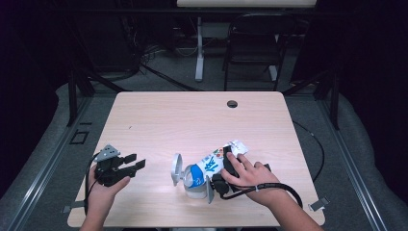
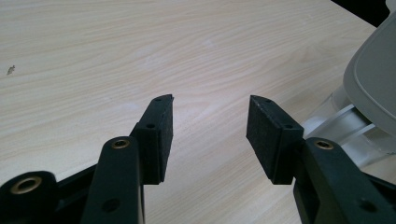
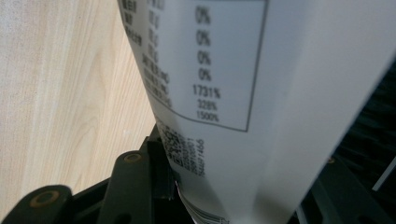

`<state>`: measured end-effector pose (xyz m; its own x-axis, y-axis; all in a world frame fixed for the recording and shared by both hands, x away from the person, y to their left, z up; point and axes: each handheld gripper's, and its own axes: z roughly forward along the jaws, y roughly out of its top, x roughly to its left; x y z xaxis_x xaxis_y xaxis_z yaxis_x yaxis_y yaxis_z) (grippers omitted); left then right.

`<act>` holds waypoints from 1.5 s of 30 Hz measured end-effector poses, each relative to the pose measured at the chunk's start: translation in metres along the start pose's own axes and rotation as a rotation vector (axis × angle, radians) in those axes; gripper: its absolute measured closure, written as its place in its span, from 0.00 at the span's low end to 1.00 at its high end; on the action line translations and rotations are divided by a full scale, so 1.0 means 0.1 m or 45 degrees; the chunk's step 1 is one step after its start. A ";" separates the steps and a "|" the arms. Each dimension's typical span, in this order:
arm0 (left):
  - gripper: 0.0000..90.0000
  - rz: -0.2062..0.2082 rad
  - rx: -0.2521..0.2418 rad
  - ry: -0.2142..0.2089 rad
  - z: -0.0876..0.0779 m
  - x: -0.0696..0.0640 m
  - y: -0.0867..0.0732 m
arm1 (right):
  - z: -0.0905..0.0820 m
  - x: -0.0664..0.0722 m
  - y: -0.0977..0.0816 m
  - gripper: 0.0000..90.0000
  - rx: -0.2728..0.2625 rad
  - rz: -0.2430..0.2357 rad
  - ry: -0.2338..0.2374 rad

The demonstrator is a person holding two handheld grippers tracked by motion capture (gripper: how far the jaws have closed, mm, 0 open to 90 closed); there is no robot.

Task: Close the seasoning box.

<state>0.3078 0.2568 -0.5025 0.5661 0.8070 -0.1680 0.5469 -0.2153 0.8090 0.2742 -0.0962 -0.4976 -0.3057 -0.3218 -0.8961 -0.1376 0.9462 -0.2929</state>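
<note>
Right gripper [image 1: 226, 168] sat at lower centre-right of the high view, jaws pinching the carton [image 1: 214, 166], a white-and-blue milk-type pack that lay tilted, its crimped top pointing toward the upper right and its base down-left. In the right gripper view the carton's printed panel [image 3: 224, 93] ran between the black jaws, with the left pad tight against the barcode edge; I read that as a real grip, not a brush. The carton's low end met a clear cup [image 1: 195, 185] with white fittings beside it; whether it rested in or on the cup I couldn't tell. Left gripper [image 1: 127, 166] was at lower left of the high view, jaws spread with nothing between them, well apart from the carton; its own view showed bare table [image 2: 140, 56] between the pads and a grey-white fitting [image 2: 373, 84] at the right edge. My take: the step was tipping the carton toward the cup. To do it well, squeeze only enough to hold, since the walls likely buckle, rotate slowly, and bring the left gripper in to steady the cup, because it could slide or tip.
</note>
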 end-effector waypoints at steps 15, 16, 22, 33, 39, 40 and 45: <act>0.57 -0.005 -0.008 0.000 0.00 0.01 0.00 | -0.01 0.00 0.00 0.61 0.006 -0.014 -0.007; 0.57 -0.005 -0.008 0.000 -0.01 0.01 0.00 | -0.01 0.00 0.00 0.61 0.007 -0.013 -0.004; 0.57 -0.008 -0.010 0.002 -0.01 0.01 0.00 | -0.01 0.00 0.00 0.62 0.007 -0.015 -0.006; 0.57 -0.010 -0.009 0.003 -0.01 0.01 0.00 | -0.04 -0.02 0.01 0.63 0.020 -0.039 -0.012; 0.57 -0.011 -0.008 0.003 -0.01 0.01 -0.01 | -0.03 0.00 0.01 0.63 0.005 -0.027 -0.007; 0.57 -0.011 -0.008 0.003 -0.01 0.01 -0.01 | -0.02 0.00 0.01 0.64 0.005 -0.027 -0.008; 0.57 -0.010 -0.008 0.003 -0.01 0.02 -0.01 | -0.02 0.01 0.01 0.64 -0.006 -0.021 -0.004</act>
<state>0.3081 0.2590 -0.5031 0.5607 0.8098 -0.1728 0.5472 -0.2058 0.8113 0.2720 -0.0959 -0.4980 -0.3005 -0.3375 -0.8921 -0.1470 0.9405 -0.3063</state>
